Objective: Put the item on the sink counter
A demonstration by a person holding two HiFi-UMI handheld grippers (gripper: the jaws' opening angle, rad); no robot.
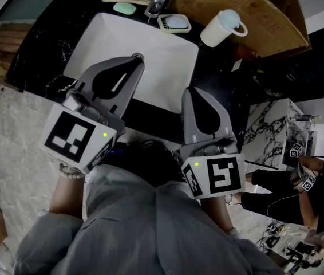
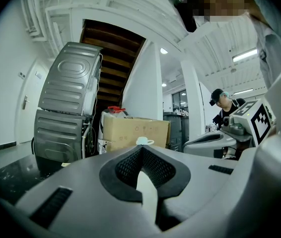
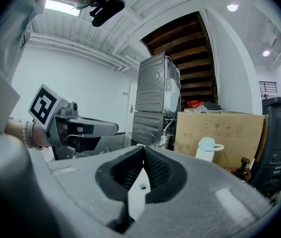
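Both grippers are held side by side over the white sink basin (image 1: 110, 39), level and empty. My left gripper (image 1: 134, 62) is shut, its jaws meeting at the tips (image 2: 141, 148). To its right, my right gripper (image 1: 192, 91) is also shut with nothing between its jaws (image 3: 143, 150). A white lidded cup with a handle (image 1: 222, 27) stands on the black counter (image 1: 30, 62) behind the basin at the right; it shows beyond the jaws as the cup (image 2: 143, 141) and the cup (image 3: 207, 150). A green soap (image 1: 125, 7) and a soap dish (image 1: 174, 22) flank the faucet (image 1: 157, 2).
A cardboard box (image 1: 248, 10) leans behind the cup. Grey stacked machines (image 2: 68, 113) stand further back under a wooden stair. A marble-patterned block (image 1: 271, 130) and another person (image 1: 299, 188) with marked grippers are at the right. A tiled floor (image 1: 19, 148) lies left.
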